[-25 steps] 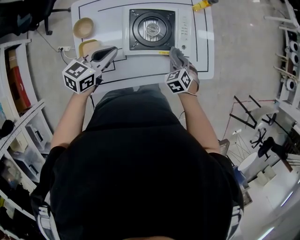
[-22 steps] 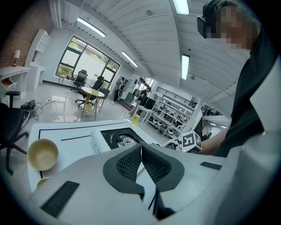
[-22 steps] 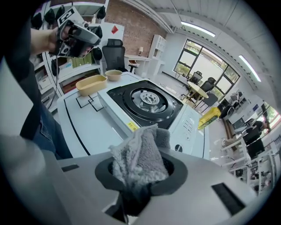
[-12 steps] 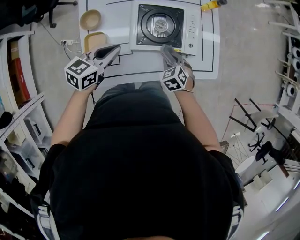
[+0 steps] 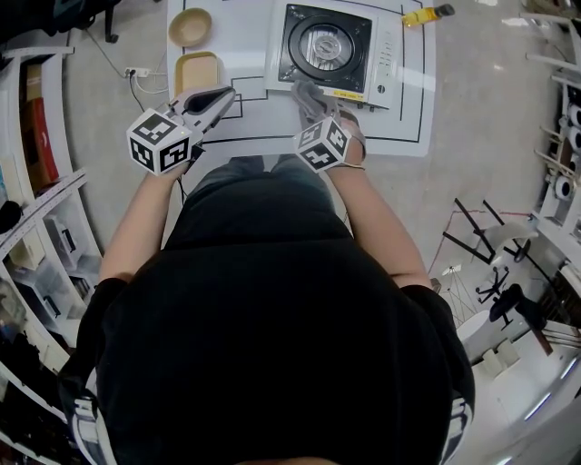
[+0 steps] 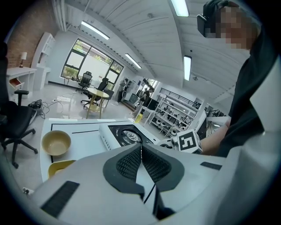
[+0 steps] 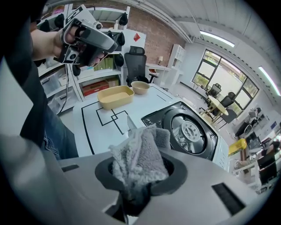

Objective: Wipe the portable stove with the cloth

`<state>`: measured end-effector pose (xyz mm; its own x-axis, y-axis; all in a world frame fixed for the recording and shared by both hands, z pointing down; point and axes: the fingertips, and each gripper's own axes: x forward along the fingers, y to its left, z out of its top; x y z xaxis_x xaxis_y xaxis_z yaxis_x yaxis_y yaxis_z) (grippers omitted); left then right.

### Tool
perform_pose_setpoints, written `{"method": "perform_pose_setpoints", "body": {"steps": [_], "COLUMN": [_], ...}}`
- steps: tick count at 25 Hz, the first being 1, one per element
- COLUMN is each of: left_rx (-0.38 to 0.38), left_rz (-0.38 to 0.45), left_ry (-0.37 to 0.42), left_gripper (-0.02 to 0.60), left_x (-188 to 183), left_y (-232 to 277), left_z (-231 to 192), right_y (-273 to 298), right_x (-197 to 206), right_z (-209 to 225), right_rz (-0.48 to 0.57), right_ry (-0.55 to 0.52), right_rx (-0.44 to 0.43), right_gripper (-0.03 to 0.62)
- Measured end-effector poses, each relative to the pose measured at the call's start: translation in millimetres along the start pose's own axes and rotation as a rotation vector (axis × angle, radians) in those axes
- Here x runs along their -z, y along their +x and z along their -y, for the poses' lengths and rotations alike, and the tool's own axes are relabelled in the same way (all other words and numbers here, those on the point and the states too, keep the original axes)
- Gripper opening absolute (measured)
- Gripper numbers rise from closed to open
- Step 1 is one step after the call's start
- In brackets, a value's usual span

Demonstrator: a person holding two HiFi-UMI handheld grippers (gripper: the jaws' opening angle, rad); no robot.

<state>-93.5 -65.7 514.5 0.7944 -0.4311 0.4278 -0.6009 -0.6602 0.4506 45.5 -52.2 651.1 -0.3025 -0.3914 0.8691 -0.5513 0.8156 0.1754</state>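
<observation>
The portable stove (image 5: 331, 50), white with a black top and round burner, stands on the white table. My right gripper (image 5: 311, 107) is shut on a grey fluffy cloth (image 5: 304, 91), at the stove's near-left corner. In the right gripper view the cloth (image 7: 138, 154) bulges out of the jaws and hides the fingertips, with the stove (image 7: 186, 129) just beyond. My left gripper (image 5: 221, 95) hovers to the stove's left, shut and empty. Its pads (image 6: 131, 162) meet in the left gripper view, with the stove (image 6: 127, 134) ahead.
A tan bowl (image 5: 191, 27) and a yellow tray (image 5: 198, 71) sit left of the stove. Black lines mark the white table (image 5: 399, 109). A yellow object (image 5: 422, 15) lies at the far right. Shelves stand at the left, floor to the right.
My right gripper has carried the cloth leftward along the stove's near edge, from its right front corner to its left front corner. The left gripper has held its place.
</observation>
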Motion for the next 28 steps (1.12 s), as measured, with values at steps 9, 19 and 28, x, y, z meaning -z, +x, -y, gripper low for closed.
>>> {"method": "perform_pose_setpoints", "body": {"steps": [9, 19, 28], "left_rx": [-0.037, -0.081, -0.108], "left_rz": [0.032, 0.057, 0.085], "left_ry": [-0.017, -0.048, -0.071], "left_gripper": [0.025, 0.025, 0.025], "left_x": [7, 15, 10], "left_y": [-29, -57, -71], "left_z": [-8, -19, -31], "right_y": [14, 26, 22], "right_x": [-33, -69, -102], "right_z": [-26, -53, -83], "right_rz": [0.008, 0.021, -0.013], "right_ry": [-0.091, -0.183, -0.085], "right_rx": [-0.039, -0.109, -0.574], "right_gripper": [0.112, 0.112, 0.114]}}
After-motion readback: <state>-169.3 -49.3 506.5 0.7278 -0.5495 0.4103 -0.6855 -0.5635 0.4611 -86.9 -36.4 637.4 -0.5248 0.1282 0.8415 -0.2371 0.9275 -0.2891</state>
